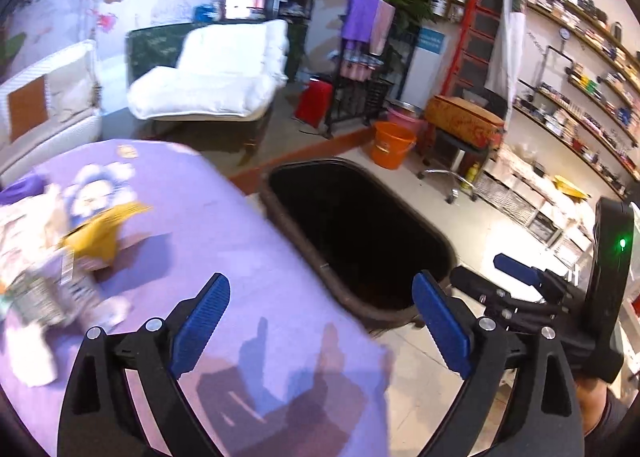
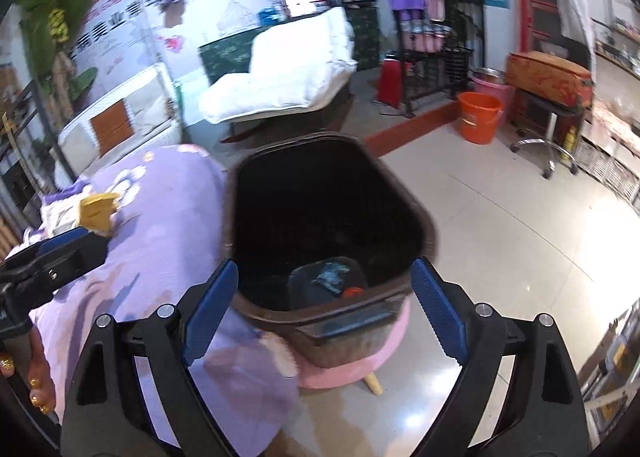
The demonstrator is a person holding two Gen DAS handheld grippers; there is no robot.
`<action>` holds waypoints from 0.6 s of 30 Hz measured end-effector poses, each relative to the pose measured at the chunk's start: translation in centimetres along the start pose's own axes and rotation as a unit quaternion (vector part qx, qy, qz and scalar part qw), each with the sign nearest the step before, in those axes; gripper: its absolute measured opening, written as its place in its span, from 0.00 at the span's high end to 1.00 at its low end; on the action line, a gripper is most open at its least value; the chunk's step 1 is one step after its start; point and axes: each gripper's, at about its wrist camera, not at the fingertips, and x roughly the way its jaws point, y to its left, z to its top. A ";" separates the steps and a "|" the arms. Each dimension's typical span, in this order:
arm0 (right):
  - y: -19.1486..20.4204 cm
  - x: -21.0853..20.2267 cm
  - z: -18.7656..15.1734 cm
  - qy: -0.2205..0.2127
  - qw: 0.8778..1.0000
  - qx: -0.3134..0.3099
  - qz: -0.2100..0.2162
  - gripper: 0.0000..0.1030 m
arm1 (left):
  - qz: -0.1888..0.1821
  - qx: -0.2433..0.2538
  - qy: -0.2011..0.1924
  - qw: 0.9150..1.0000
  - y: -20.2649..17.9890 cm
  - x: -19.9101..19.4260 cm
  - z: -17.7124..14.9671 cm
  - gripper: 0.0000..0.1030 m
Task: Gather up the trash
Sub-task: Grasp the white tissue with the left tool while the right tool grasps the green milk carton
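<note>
Lilac floral tablecloth, pale tiled floor

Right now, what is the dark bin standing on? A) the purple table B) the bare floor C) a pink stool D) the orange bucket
C: the bin sits on a round pink stool, whose wooden leg shows beneath, beside the purple table.

Right gripper hanging wide open, nothing between pads, over near rim of dark bin. Bin sitting on pink stool, touching purple table cover. Blue-labelled packet lying inside. Left gripper showing far left.
</note>
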 end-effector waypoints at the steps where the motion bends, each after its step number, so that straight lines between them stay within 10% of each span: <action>1: 0.6 0.0 0.0 0.002 1.000 -0.007 0.006 0.15 | 0.006 -0.003 -0.001 1.000 0.3 -0.4 -0.1 0.11; 18: 14.3 0.9 0.5 0.034 0.978 -0.129 0.162 0.15 | 0.181 -0.094 0.040 0.978 14.3 -6.1 -5.7 0.11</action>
